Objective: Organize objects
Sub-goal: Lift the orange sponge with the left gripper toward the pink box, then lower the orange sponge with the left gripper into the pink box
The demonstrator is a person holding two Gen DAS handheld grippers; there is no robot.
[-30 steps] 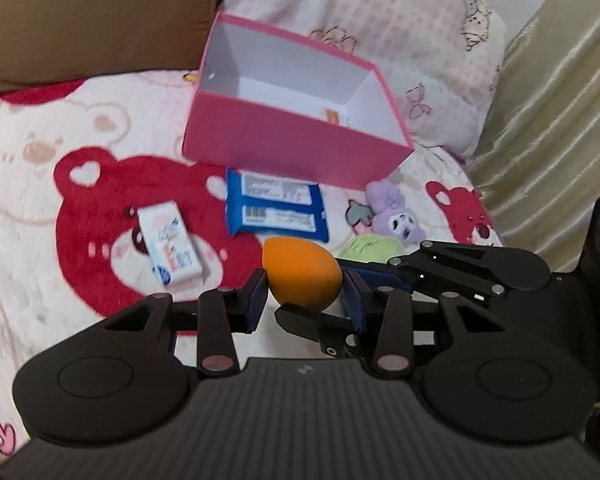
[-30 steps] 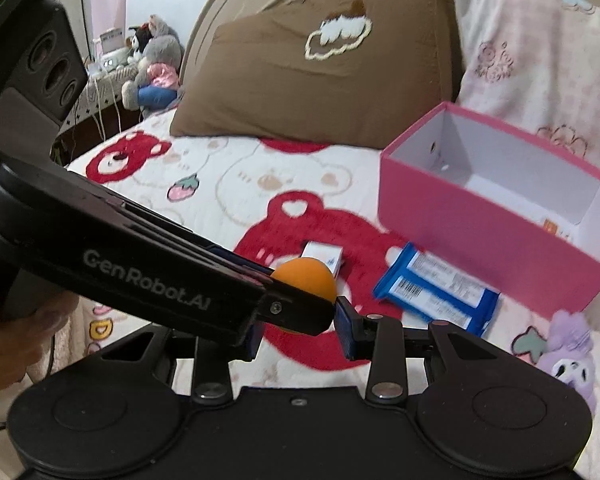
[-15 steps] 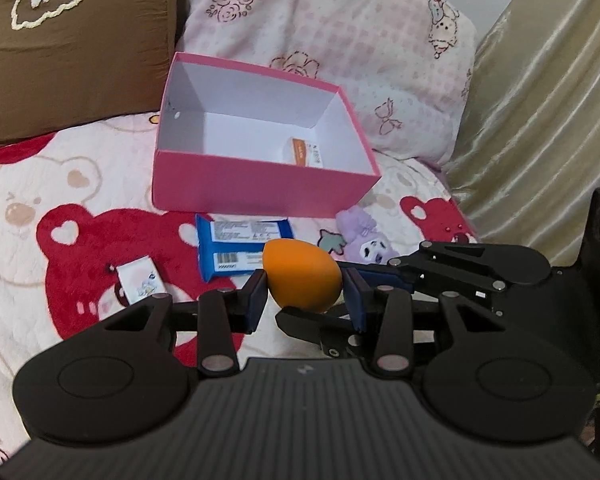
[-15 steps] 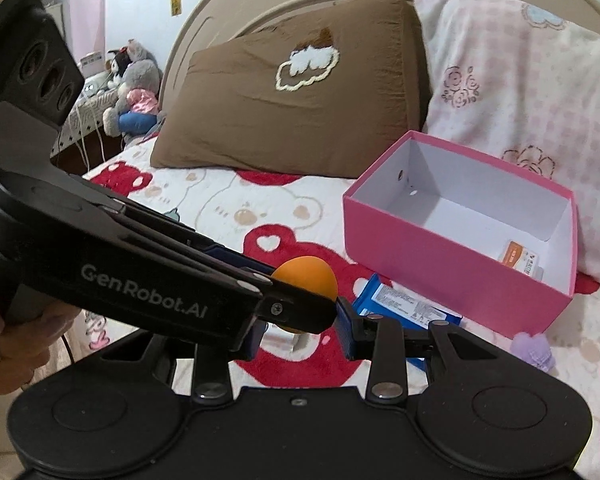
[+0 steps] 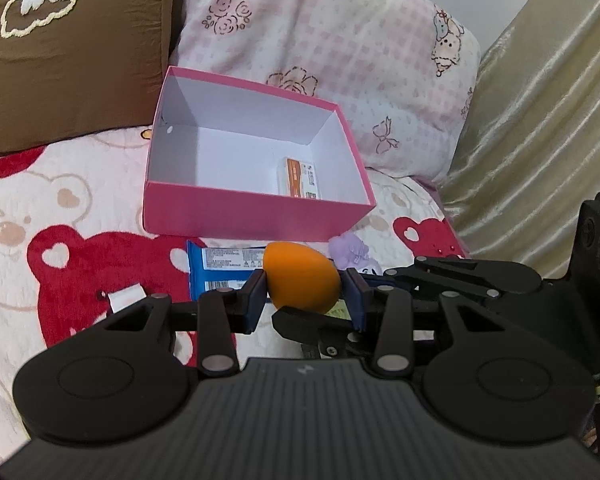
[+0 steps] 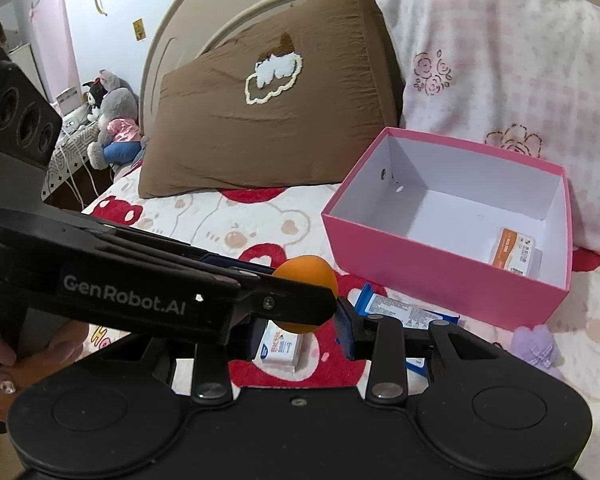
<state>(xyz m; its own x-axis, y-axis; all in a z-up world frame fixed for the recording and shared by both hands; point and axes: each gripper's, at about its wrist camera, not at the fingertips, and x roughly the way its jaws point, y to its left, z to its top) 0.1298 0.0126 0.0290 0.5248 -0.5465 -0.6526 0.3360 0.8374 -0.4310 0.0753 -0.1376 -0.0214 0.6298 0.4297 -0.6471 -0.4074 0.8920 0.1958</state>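
Both tools on 1 orange egg-shaped sponge (image 5: pixel 302 280): left tool (image 5: pixel 305 300) clenched on it, pads touching both sides; right tool (image 6: pixel 300 326) also closed round it, though left tool hides its left pad. Sponge held above bed (image 5: pixel 72 200), near-side of pink box (image 5: pixel 256 216). Box has 1 small pack (image 5: pixel 300 178) in right corner.

On the bed (image 5: pixel 60 184) ahead of me the open box (image 5: pixel 256 216) sits in front of two pillows (image 5: pixel 340 52), with a small packet (image 5: pixel 300 178) lying in its near right corner. Just before the box lie the flat wrapped packs (image 5: pixel 220 268), a small carton (image 6: pixel 278 348) to their left and a little plush (image 5: pixel 350 250) to their right. The egg-shaped sponge (image 5: pixel 302 282) sits between both my left tongs (image 5: pixel 304 300) and my right tongs (image 6: pixel 300 320), above those packs.
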